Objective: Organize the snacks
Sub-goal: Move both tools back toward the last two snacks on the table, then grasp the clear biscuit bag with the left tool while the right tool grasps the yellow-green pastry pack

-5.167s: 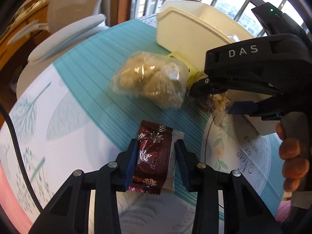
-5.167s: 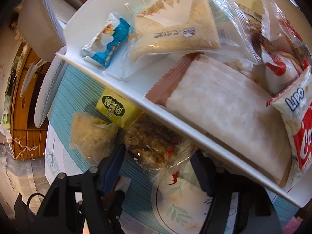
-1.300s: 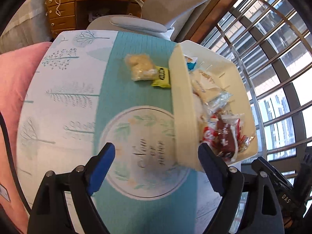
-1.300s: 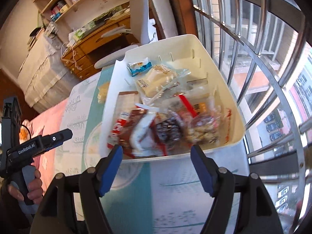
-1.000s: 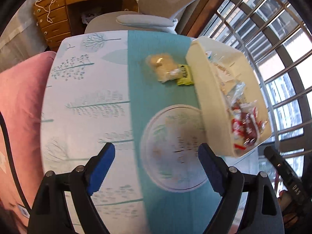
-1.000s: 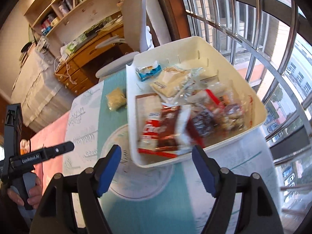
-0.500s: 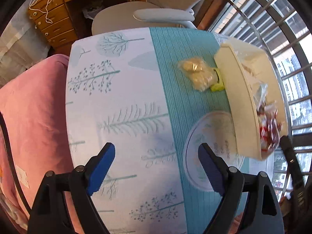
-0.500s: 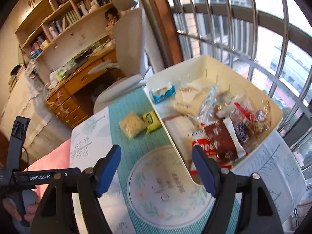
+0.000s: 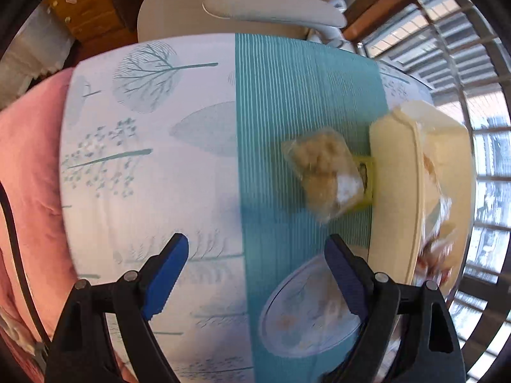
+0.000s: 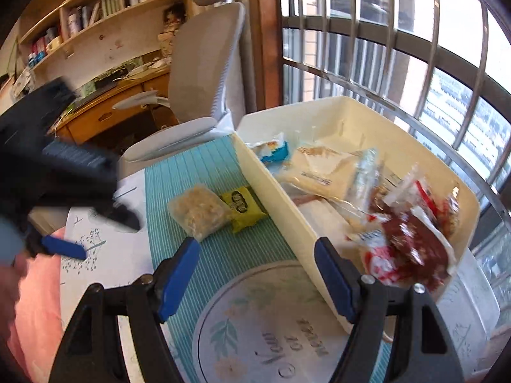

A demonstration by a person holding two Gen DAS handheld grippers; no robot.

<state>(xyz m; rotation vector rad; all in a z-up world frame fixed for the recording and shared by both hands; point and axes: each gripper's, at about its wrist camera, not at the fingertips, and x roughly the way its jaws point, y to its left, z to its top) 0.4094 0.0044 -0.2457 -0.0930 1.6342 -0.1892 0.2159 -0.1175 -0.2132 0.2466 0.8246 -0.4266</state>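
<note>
Hovering with jaws apart and empty, the left gripper (image 9: 255,255) and right gripper (image 10: 255,265) are facing the clear bag (image 9: 324,172) and yellow packet (image 10: 243,206) ahead, beside the bin (image 10: 281,210).

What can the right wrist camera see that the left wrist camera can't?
Only the right wrist view looks down into the cream bin, showing a blue-and-white packet and a dark red wrapper, plus the bookshelf and the left gripper from outside. Only the left wrist view shows the tree prints on the tablecloth clearly. Both show the clear bag of pale snacks and the yellow packet beside the bin.
</note>
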